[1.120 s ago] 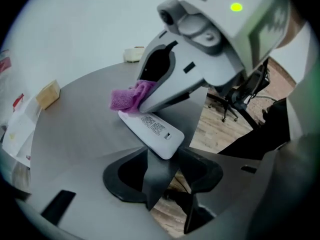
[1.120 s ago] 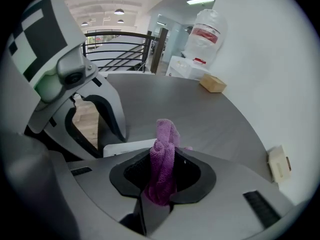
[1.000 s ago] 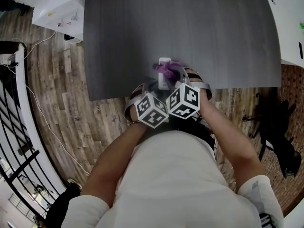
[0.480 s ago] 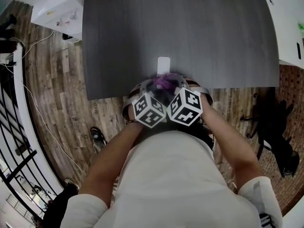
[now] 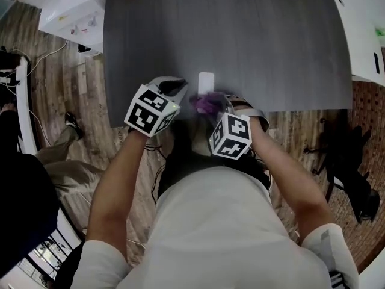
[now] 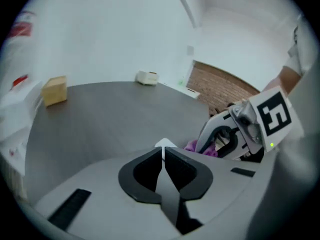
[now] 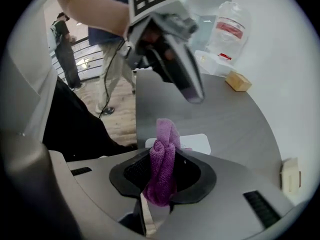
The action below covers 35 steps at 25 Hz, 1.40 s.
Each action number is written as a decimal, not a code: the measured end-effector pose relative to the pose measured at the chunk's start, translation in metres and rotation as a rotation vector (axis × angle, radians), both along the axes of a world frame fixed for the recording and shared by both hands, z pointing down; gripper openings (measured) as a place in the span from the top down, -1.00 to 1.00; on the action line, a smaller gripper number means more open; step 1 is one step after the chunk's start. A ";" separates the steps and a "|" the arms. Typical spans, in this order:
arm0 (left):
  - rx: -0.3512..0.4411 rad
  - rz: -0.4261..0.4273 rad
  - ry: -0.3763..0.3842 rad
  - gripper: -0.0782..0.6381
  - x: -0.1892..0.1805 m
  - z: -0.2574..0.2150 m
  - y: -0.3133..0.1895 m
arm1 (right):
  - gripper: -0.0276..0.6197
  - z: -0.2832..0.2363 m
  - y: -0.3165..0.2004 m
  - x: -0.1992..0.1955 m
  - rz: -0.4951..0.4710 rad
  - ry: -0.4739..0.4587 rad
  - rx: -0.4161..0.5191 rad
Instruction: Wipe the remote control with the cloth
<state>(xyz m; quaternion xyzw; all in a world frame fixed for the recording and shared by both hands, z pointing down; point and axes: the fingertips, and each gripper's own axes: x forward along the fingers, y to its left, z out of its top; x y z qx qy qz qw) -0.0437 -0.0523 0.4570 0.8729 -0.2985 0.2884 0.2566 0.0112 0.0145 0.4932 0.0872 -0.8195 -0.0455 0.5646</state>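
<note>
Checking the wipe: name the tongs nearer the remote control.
Right. Right tongs hold the cloth at the remote control's near end; left tongs, just closed empty, hover left of it.

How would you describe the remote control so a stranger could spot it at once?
Start at the dark grey table, then its near edge. The remote control lies flat there, just beyond the purple cloth in the right gripper. Unlike the crumpled cloth, it is a slim white bar.

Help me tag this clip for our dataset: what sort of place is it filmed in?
Probably an office or lab workroom rather than a home. It has a large plain grey table, a wood-plank floor, and white packages set beside the table against bare white walls.
</note>
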 end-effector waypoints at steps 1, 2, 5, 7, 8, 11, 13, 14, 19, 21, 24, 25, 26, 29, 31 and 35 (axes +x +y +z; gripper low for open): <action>0.011 0.075 -0.030 0.73 0.015 0.000 -0.009 | 0.60 0.000 0.000 0.000 -0.012 0.011 0.015; 0.016 0.155 -0.066 0.75 0.032 0.002 -0.015 | 0.60 0.001 0.001 0.000 -0.023 0.022 0.030; -0.015 0.361 -0.161 0.77 0.077 0.020 -0.017 | 0.60 0.002 0.003 -0.002 -0.057 0.057 0.070; -0.053 0.431 -0.213 0.77 0.088 0.037 -0.014 | 0.60 0.003 0.005 -0.004 -0.081 0.077 0.095; -0.069 0.442 -0.230 0.77 0.088 0.044 -0.014 | 0.60 0.003 0.005 -0.005 -0.088 0.082 0.108; -0.109 0.429 -0.194 0.77 0.090 0.050 -0.015 | 0.60 0.003 0.007 -0.003 -0.087 0.079 0.152; -0.109 0.427 -0.176 0.77 0.093 0.049 -0.016 | 0.60 0.003 0.011 0.000 -0.075 0.068 0.173; -0.104 0.421 -0.172 0.77 0.094 0.049 -0.016 | 0.60 0.002 0.014 0.001 -0.066 0.059 0.174; -0.072 0.383 -0.161 0.77 0.102 0.049 -0.019 | 0.60 0.003 0.043 0.008 -0.018 0.002 0.071; -0.052 0.407 -0.176 0.77 0.107 0.051 -0.015 | 0.60 0.008 0.059 0.012 -0.011 -0.005 -0.015; -0.023 0.417 -0.199 0.77 0.108 0.050 -0.013 | 0.60 0.003 0.066 0.012 0.037 -0.057 -0.064; -0.016 0.397 -0.179 0.77 0.106 0.044 -0.016 | 0.60 -0.001 0.065 0.010 0.049 -0.075 -0.063; -0.016 0.370 -0.146 0.77 0.103 0.037 -0.020 | 0.60 -0.005 0.065 0.007 0.050 -0.088 -0.063; -0.052 0.330 -0.075 0.77 0.091 0.023 -0.018 | 0.60 -0.008 0.066 -0.004 0.021 -0.111 -0.064; -0.084 0.352 -0.082 0.77 0.088 0.029 -0.008 | 0.60 -0.007 0.063 -0.009 0.024 -0.120 -0.048; -0.091 0.387 -0.101 0.77 0.089 0.046 0.009 | 0.60 -0.001 0.056 -0.009 0.047 -0.108 -0.028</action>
